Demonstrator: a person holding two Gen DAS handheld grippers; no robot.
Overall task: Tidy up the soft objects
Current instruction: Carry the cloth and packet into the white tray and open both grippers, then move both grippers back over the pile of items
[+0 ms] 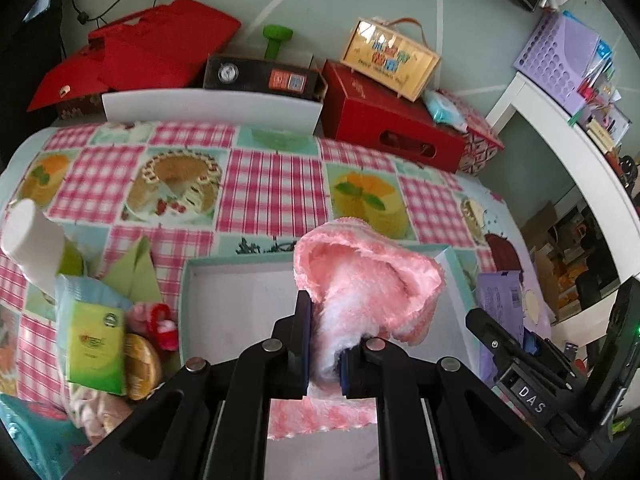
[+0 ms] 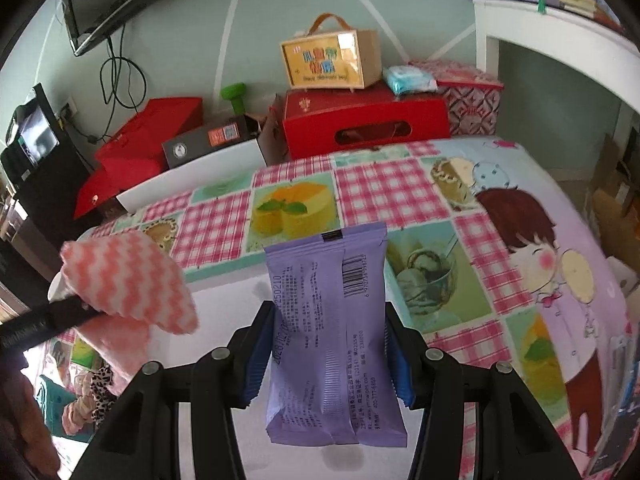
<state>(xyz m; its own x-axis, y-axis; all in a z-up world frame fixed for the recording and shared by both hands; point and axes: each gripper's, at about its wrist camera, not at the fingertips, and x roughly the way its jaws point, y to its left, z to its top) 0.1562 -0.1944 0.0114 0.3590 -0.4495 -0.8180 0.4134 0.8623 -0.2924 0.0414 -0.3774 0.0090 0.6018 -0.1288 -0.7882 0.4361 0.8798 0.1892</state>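
Over white tray point(image 1: 240, 300), fluffy pink cloth point(image 1: 372, 280), glossy purple packet point(image 2: 332, 328)

1. Both views are lit by soft, even daylight; colours look bright but slightly washed.
2. Glare whitens the front of the yellow box point(image 1: 390, 58) at upper centre of the left wrist view.
3. Fisheye bending curves the white shelf point(image 1: 576, 152) at the right and leaves black corners.
4. The green tissue pack point(image 1: 94, 354) at lower left is motion-blurred.
5. Faint shadows lie under the purple packet point(image 2: 334, 332) at lower centre.
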